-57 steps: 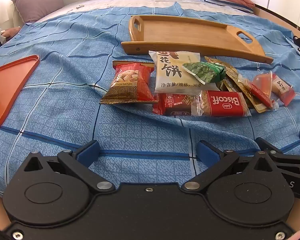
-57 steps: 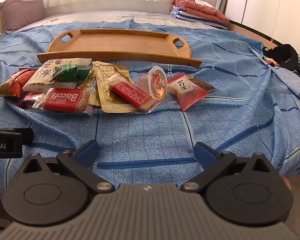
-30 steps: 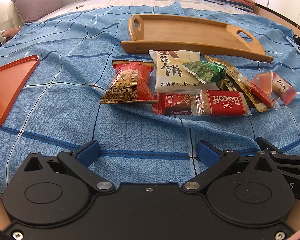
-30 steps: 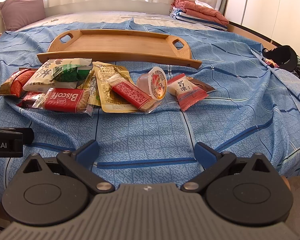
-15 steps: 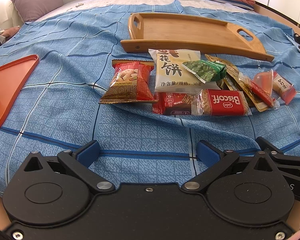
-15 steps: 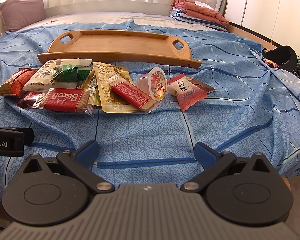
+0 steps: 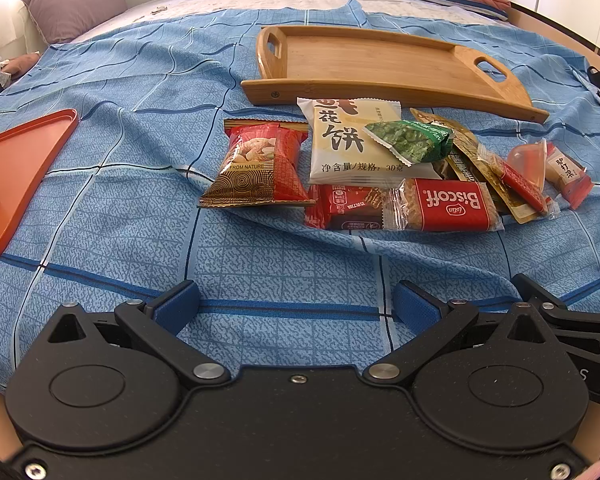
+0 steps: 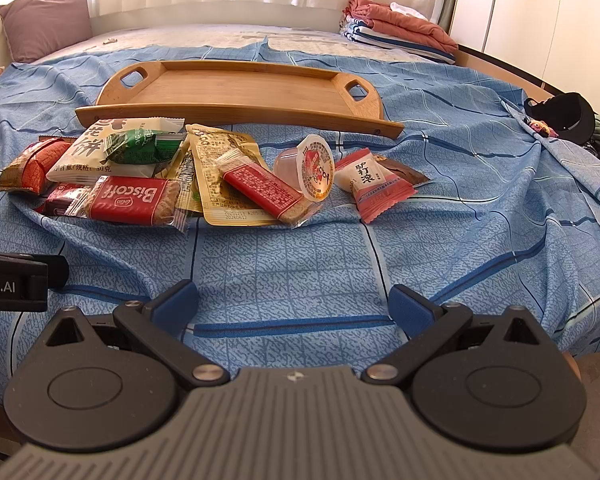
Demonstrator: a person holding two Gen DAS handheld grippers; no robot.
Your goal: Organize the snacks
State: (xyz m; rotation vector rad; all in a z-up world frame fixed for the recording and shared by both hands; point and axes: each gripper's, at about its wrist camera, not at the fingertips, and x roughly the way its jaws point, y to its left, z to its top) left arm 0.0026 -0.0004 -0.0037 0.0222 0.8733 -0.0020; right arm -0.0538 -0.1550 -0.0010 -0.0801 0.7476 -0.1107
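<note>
Both the left gripper (image 7: 296, 304) and right gripper (image 8: 292, 304) are spread wide, holding nothing. The snack pile (image 8: 204, 176) lies ahead of both, before the wooden tray (image 8: 236, 92). The pink packet (image 8: 370, 184) is nearest the right gripper.

Bed with blue checked sheet (image 7: 120, 216) carries a wooden tray (image 7: 364, 60), a cluster of snack packets (image 8: 220, 176) just before it, an orange tray (image 7: 16, 160) at left.
</note>
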